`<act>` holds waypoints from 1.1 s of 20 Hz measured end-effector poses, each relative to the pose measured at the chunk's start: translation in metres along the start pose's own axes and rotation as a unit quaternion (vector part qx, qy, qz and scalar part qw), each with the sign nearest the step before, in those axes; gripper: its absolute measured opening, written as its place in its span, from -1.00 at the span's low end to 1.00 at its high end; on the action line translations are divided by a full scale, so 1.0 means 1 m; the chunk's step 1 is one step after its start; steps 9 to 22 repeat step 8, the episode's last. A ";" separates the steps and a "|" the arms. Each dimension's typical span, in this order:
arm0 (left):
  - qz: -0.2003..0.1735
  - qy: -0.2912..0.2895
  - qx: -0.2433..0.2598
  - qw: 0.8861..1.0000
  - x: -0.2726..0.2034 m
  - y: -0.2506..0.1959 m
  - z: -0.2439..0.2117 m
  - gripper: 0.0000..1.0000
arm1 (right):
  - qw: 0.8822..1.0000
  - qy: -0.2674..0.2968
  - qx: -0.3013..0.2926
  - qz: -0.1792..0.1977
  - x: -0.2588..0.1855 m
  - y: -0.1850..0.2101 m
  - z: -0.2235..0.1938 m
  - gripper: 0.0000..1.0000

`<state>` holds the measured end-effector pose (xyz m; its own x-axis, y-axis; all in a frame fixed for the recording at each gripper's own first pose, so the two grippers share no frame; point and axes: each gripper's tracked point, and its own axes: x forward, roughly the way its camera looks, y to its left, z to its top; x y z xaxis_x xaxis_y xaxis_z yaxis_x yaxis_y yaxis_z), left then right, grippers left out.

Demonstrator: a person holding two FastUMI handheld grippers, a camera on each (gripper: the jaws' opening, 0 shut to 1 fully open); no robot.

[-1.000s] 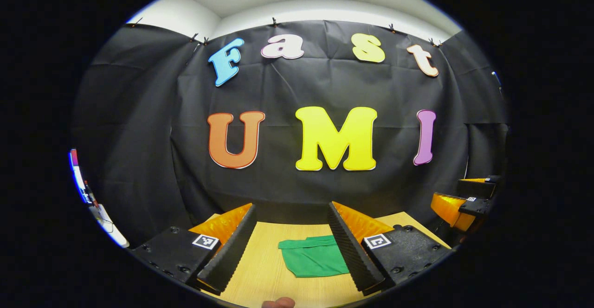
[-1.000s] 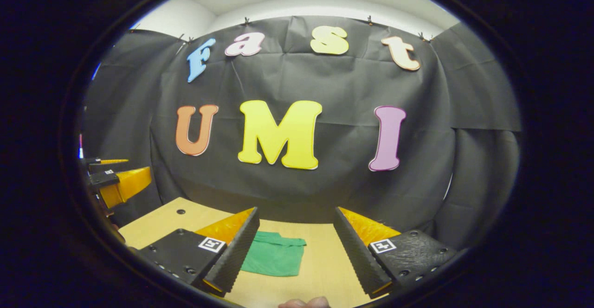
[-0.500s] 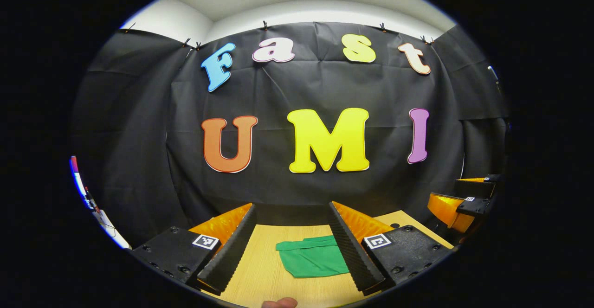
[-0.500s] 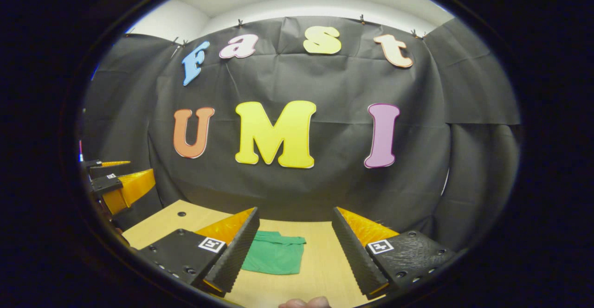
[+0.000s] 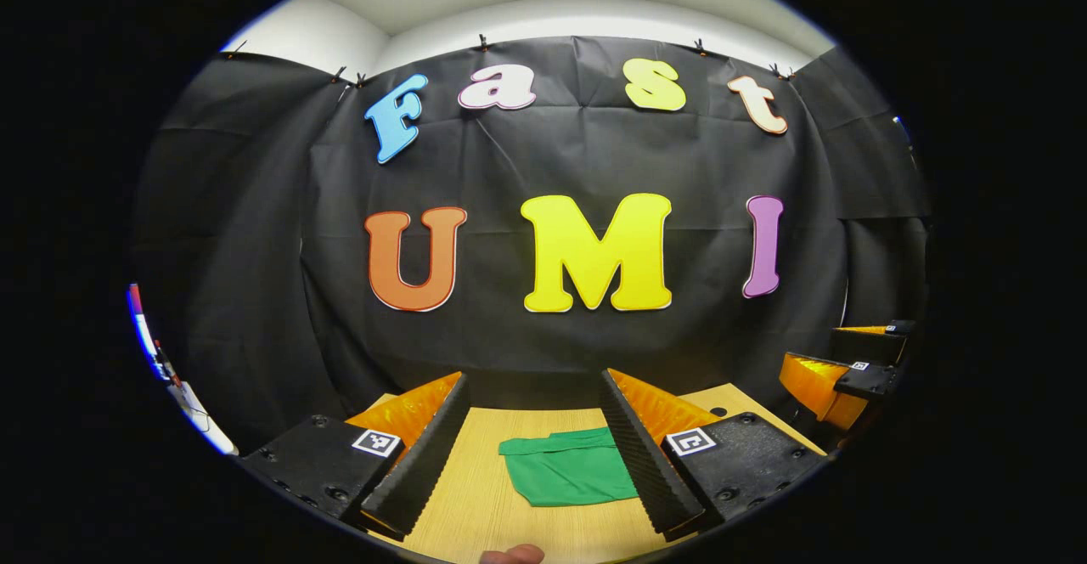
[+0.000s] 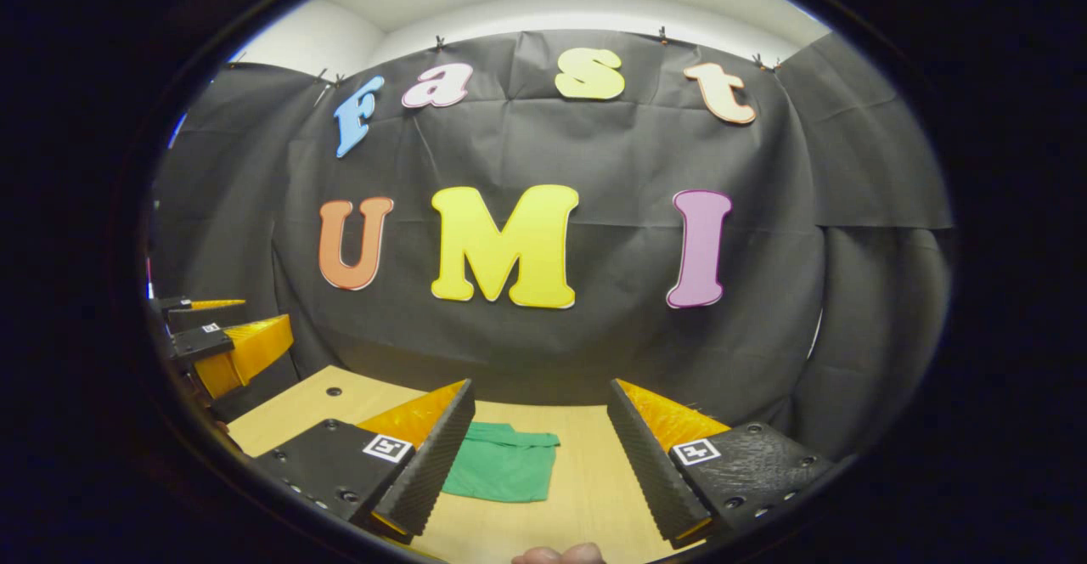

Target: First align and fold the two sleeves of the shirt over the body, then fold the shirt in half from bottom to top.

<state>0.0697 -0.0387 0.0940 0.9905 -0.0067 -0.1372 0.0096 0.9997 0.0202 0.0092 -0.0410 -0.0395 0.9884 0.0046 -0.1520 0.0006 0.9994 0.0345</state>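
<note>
A green shirt (image 5: 566, 472) lies folded into a small flat packet on the light wooden table (image 5: 484, 496). In the left gripper view it rests between the open fingers of my left gripper (image 5: 537, 387), partly behind the right-hand finger. My right gripper (image 6: 540, 392) is also open and held above the table; in the right gripper view the shirt (image 6: 501, 469) lies just right of the left-hand finger. Nothing is between either pair of fingers. The right gripper (image 5: 836, 370) also appears at the far right of the left gripper view, and the left gripper (image 6: 225, 345) at the far left of the right gripper view.
The black cloth wall (image 5: 594, 165) hangs close behind the table's far edge. A small round hole (image 6: 332, 391) marks the table near its left corner. A fingertip (image 5: 512, 554) shows at the bottom of the left gripper view.
Both views have shifted a little, so the shirt sits slightly more to the left in the left gripper view. The shirt itself has not moved and both grippers stay open.
</note>
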 end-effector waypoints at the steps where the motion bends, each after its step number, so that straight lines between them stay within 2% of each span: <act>1: 0.000 0.001 0.001 1.000 0.000 0.000 0.000 0.95 | 1.000 0.000 0.000 0.001 -0.001 0.000 0.001 0.91; 22: 0.005 0.001 0.004 1.000 0.001 -0.002 0.000 0.95 | 1.000 0.001 0.001 0.006 0.000 -0.001 -0.003 0.91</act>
